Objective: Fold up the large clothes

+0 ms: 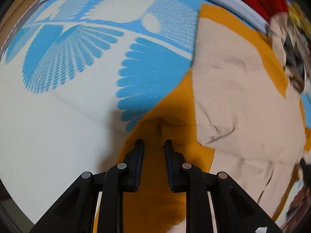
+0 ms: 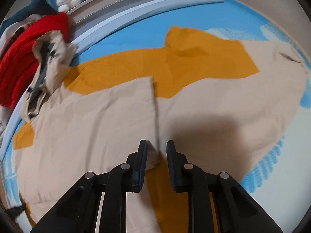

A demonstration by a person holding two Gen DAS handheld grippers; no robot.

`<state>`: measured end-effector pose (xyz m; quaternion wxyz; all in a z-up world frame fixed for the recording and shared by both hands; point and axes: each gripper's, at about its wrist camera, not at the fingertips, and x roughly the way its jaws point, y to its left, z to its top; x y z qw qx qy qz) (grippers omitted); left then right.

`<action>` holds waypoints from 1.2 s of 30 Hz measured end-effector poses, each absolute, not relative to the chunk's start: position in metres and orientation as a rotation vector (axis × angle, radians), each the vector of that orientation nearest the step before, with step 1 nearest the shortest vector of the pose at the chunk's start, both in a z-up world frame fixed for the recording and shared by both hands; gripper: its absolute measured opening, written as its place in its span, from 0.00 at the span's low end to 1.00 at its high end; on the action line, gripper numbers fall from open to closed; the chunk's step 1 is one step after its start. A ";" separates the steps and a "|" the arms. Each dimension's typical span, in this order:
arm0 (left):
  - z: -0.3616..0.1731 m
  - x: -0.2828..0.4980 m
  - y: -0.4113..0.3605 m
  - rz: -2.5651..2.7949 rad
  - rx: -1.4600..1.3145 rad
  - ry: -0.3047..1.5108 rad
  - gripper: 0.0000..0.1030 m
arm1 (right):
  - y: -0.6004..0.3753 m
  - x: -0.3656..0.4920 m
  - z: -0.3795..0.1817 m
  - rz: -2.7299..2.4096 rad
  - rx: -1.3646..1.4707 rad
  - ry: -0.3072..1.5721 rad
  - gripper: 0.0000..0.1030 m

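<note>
the large beige-and-mustard cloth garment (image 2: 93, 120) is lying spread on the blue-and-white leaf-print bed sheet (image 1: 58, 116), directly under both claws. the left claw (image 1: 154, 145) is standing slightly parted over a mustard fold, its pads not visibly pinching. the right claw (image 2: 156, 145) is straddling a beige edge, unclenched. better to be pressing lower until cloth sits between the pads, then closing evenly before lifting.

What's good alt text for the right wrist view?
The right claw hangs over a beige and mustard garment spread on a blue-and-white patterned sheet, a beige fabric edge between its parted fingers. A red garment lies bunched at far left.
</note>
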<state>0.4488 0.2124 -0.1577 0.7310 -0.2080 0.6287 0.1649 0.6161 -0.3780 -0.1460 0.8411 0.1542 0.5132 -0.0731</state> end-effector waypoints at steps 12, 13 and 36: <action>-0.155 0.462 0.163 0.182 -0.221 1.331 0.23 | -0.361 0.613 -0.159 -0.055 0.308 1.117 0.29; -0.165 0.460 0.167 0.206 -0.226 1.381 0.23 | -0.361 0.613 -0.155 -0.058 0.307 1.123 0.30; -0.012 0.406 0.019 -0.147 0.050 0.985 0.32 | -0.466 0.554 -0.027 -0.100 0.243 0.816 0.30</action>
